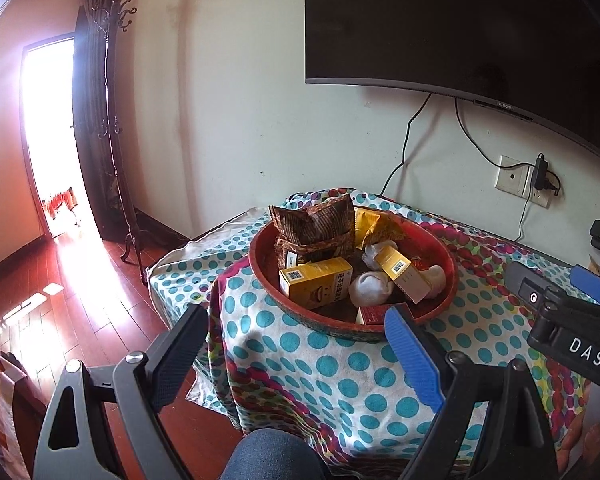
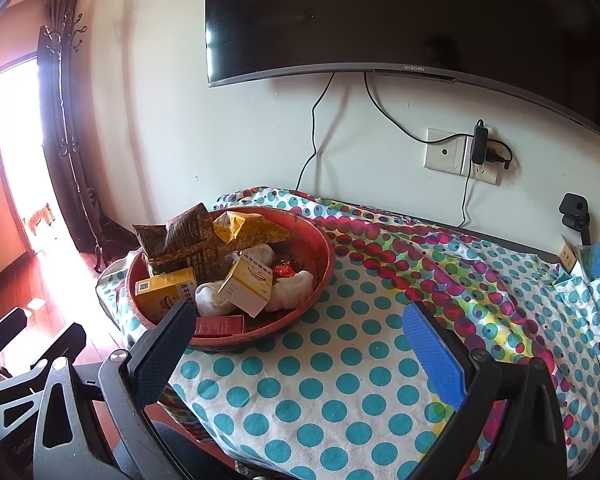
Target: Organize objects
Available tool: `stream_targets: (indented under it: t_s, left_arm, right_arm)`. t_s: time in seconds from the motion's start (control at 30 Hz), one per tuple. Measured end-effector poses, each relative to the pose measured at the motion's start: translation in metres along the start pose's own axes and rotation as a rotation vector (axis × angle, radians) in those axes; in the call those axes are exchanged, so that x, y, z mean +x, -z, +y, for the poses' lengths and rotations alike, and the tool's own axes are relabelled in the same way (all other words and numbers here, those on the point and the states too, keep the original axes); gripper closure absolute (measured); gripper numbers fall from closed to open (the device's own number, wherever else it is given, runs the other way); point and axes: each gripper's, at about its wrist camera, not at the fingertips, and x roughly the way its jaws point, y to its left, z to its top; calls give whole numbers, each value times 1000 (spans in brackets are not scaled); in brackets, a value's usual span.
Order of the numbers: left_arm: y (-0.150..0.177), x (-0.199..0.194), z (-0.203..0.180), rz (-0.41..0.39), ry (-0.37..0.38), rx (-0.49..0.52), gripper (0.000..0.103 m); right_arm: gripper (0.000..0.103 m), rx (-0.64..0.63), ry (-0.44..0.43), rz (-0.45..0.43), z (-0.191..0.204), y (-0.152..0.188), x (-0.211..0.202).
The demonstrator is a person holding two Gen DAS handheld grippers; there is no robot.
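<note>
A red basin (image 1: 451, 276) (image 2: 327, 258) stands on the dotted tablecloth (image 1: 300, 368) (image 2: 340, 380). Inside it lie brown packets (image 1: 312, 220) (image 2: 188, 236), yellow boxes (image 1: 316, 282) (image 2: 248, 284), white rolled cloths (image 1: 370, 289) (image 2: 214, 300) and a small red box (image 1: 374, 314) (image 2: 220, 325). My left gripper (image 1: 296, 346) is open and empty, hovering short of the basin's near rim. My right gripper (image 2: 300, 346) is open and empty too, over the bare cloth to the right of the basin. Each shows in the other's view: the right gripper (image 1: 556, 280) and the left gripper (image 2: 32, 334).
A dark TV (image 1: 460, 20) hangs on the wall above a socket (image 2: 460, 156) with dangling cables. A small black camera (image 2: 576, 212) and some boxes (image 2: 596, 260) sit at the table's far right. A coat stand (image 1: 116, 120) and a bright doorway (image 1: 48, 136) lie left. A knee in jeans (image 1: 272, 456) is below.
</note>
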Motion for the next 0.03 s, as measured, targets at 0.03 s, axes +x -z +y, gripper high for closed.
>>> stream_targets:
  t_s: [0.03]
  left_arm:
    - [1, 1, 0, 8, 6, -4, 11]
  right_arm:
    - [0, 1, -2, 1, 0, 0, 1]
